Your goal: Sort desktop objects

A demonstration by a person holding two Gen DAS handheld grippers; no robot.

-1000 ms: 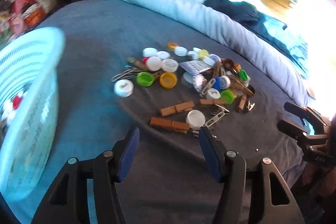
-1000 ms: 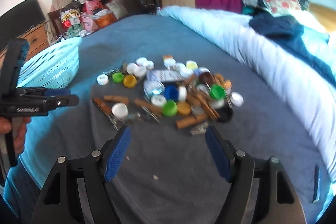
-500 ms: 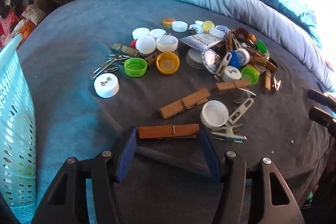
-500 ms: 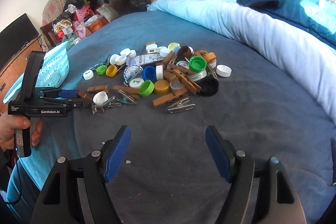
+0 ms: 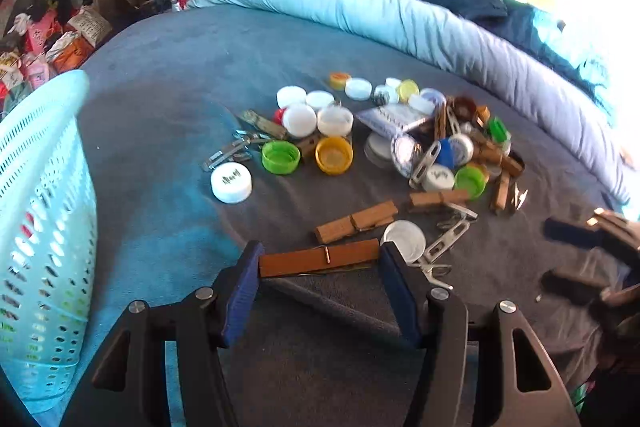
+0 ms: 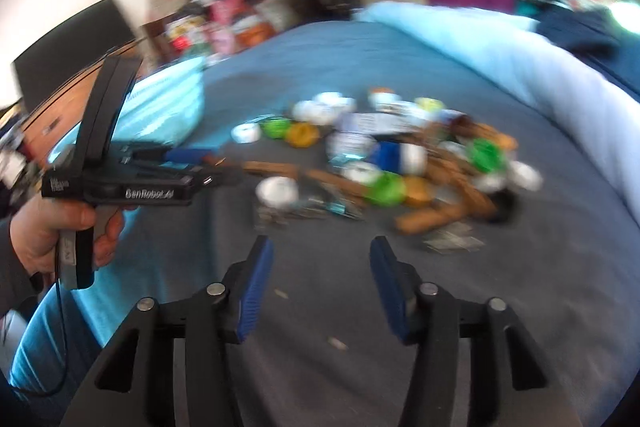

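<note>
The left gripper (image 5: pixel 319 263) pinches a wooden clothespin (image 5: pixel 318 261) endwise, seemingly bound for the basket (image 5: pixel 44 163); the right gripper (image 6: pixel 320 279), empty, is closing.

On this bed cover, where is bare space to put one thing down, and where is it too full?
Free: the grey cover between the blue basket and the white cap, and the strip beyond the pile up to the rolled quilt. Crowded: the heap of caps and pegs, and around the wooden peg in the left tool.
</note>
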